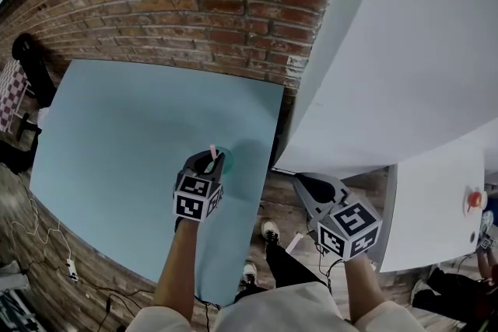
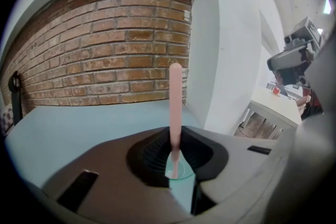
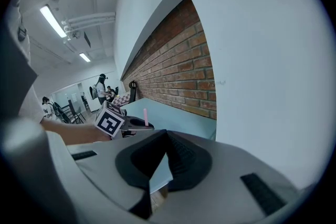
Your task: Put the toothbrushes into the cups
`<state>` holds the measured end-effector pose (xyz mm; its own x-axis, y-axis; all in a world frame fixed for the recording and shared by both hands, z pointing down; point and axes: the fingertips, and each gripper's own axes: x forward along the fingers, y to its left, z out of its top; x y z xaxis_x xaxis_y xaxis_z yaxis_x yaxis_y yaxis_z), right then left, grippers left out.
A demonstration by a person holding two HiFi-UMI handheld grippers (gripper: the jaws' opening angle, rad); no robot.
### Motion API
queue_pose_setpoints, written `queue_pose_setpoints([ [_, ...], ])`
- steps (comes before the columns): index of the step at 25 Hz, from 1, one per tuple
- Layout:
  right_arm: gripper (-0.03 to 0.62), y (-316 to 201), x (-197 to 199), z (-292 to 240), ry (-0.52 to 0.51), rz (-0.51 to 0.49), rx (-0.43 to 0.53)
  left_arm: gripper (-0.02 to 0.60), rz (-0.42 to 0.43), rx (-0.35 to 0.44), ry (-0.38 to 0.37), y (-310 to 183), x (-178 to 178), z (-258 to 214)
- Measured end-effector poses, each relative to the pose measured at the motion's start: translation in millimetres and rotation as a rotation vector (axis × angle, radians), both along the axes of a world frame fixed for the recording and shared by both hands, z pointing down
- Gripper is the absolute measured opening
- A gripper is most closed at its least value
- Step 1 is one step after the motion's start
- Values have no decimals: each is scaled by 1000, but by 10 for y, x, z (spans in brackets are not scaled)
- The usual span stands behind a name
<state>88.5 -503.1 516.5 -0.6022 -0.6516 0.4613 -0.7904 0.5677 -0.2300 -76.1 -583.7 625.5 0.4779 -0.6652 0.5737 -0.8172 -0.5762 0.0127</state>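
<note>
The left gripper [image 1: 208, 164], clamped on the pink toothbrush [image 2: 175, 107] held upright at the teal cup's [image 2: 184, 173] mouth, should lower it straight and let go gently, while the right gripper [image 1: 310, 187] hangs off-table, jaws nearly together, empty

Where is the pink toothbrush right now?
The pink toothbrush stands upright in the left gripper, its lower end over the teal cup, at the right side of the blue table.
</note>
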Motion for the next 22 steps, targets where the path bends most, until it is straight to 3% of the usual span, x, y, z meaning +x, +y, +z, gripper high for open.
queue_pose_setpoints([
  [13, 11, -37, 104, 44, 0, 22, -1, 52, -15, -28, -52, -29, 43, 212],
  [16, 11, -29, 123, 45, -2, 29, -2, 92, -14, -32, -44, -30, 45, 208],
  [22, 11, 0, 102, 49, -2, 21, -2, 93, 1, -50, -46, -22, 56, 218],
])
